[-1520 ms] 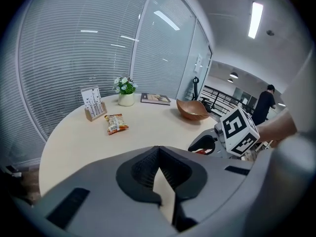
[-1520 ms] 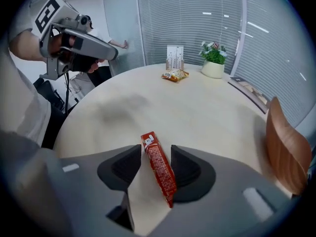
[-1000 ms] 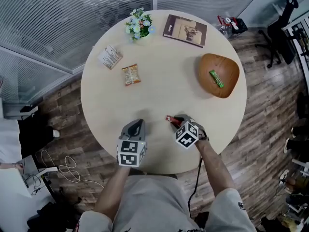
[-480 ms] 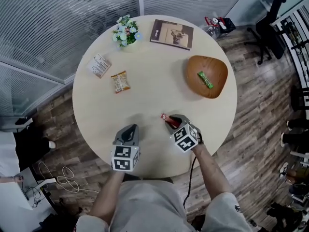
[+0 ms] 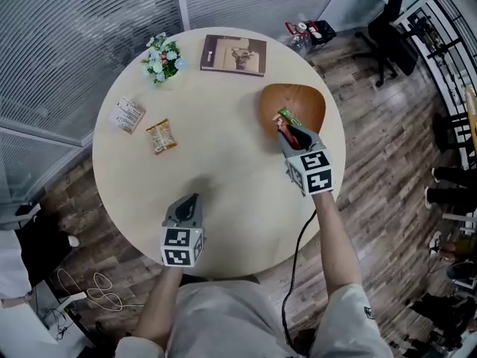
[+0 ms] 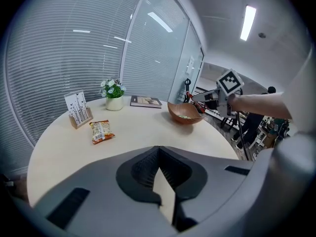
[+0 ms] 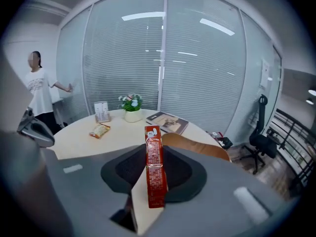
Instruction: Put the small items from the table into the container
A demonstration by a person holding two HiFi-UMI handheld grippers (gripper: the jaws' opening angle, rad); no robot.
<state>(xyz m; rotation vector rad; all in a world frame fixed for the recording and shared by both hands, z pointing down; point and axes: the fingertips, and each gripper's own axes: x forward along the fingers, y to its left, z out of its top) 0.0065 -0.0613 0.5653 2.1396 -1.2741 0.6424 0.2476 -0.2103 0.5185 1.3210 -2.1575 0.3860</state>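
Note:
A brown wooden bowl (image 5: 302,99) stands at the table's right side with a green packet (image 5: 285,115) in it. My right gripper (image 5: 288,135) hangs over the bowl's near rim, shut on a long red snack packet (image 7: 154,168) that stands upright between its jaws; the bowl (image 7: 197,147) shows just beyond it. On the left half of the table lie an orange snack packet (image 5: 161,136) and a white card in a small stand (image 5: 127,115). Near the front edge, my left gripper (image 5: 191,200) is shut with nothing in it and points toward the orange packet (image 6: 101,131).
A potted flower (image 5: 162,58) and a book (image 5: 233,54) sit at the table's far side. Glass walls with blinds close off the far side. An office chair (image 5: 387,13) stands at the far right. A person (image 7: 39,93) stands by the glass.
My right gripper has risen and carried the red packet from the table's front to the bowl's near rim. The left gripper has shifted only slightly.

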